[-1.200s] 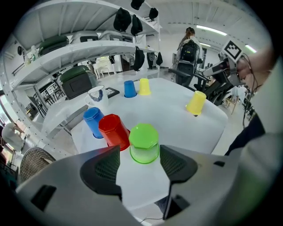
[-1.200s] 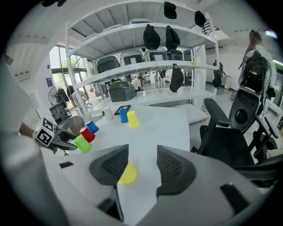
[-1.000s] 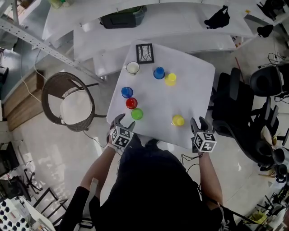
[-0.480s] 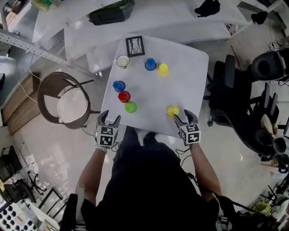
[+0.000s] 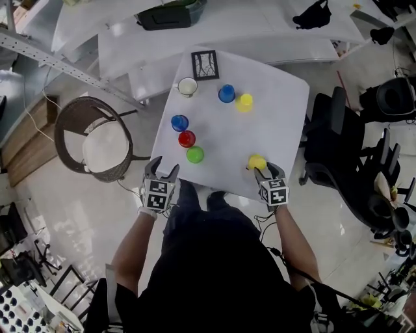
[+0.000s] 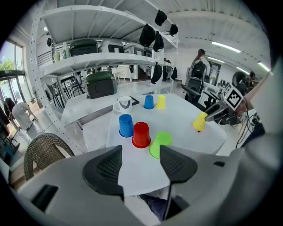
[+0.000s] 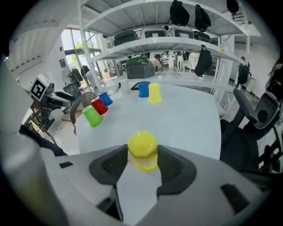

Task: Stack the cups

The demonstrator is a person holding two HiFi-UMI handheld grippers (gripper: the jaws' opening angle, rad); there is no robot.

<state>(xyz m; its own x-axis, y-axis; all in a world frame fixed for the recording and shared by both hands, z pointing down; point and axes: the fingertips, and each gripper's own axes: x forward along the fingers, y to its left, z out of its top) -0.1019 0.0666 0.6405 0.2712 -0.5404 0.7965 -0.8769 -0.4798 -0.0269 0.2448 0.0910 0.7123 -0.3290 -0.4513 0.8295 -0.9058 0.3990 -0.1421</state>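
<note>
An upside-down yellow cup point(image 7: 142, 150) stands near the front right edge of the white table point(image 5: 273, 123). My right gripper point(image 7: 142, 165) is around it, jaws closing, and both pads touch its sides. My left gripper point(image 6: 141, 170) hangs open and empty just off the table's front left edge. Ahead of it stand a green cup point(image 6: 160, 144), a red cup point(image 6: 141, 134) and a blue cup point(image 6: 126, 125) in a row. At the far side are a second blue cup point(image 5: 227, 93), a second yellow cup point(image 5: 244, 102) and a white cup point(image 5: 187, 86).
A black-framed card point(image 5: 205, 64) lies at the table's far edge. A wicker chair point(image 5: 91, 143) stands left of the table, and black office chairs point(image 5: 344, 149) stand to the right. White benches with a dark crate point(image 5: 170, 14) run behind.
My right gripper has moved forward from beside the near yellow cup to around it. The left gripper has drawn back a little from the table edge.
</note>
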